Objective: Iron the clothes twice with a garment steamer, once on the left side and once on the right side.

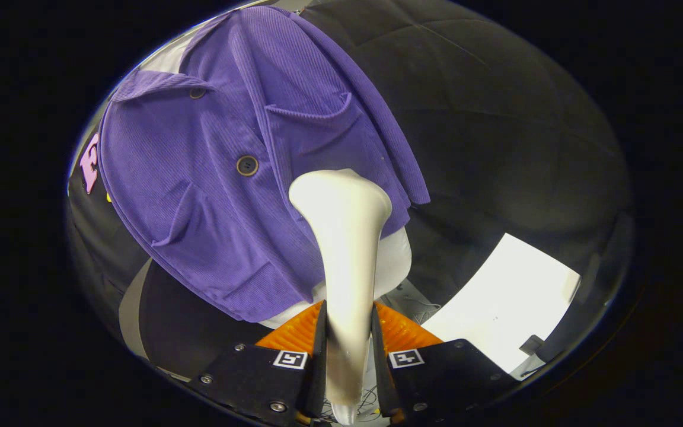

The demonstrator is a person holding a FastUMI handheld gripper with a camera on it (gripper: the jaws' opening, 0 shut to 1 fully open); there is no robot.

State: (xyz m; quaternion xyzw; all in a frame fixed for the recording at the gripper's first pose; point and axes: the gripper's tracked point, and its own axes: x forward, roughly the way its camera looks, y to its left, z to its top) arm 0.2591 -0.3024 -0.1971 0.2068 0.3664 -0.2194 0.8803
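Steamer [347,249] head's face hidden against the purple jacket [211,196]; handle's lower end blurred.

Form: a white torso form [393,261] carries the garment and shows below its hem.
On the form: a purple corduroy jacket [211,196], draped over it, front outward.
Floor: a pale grey patch [411,292] beside the form's base.
On the floor: thin cables [423,306]; a white sheet [504,302] lies flat nearby, its support unclear.
Gripper [347,314]: both fingers press on the steamer [341,207] handle; its head meets the jacket's lower front.
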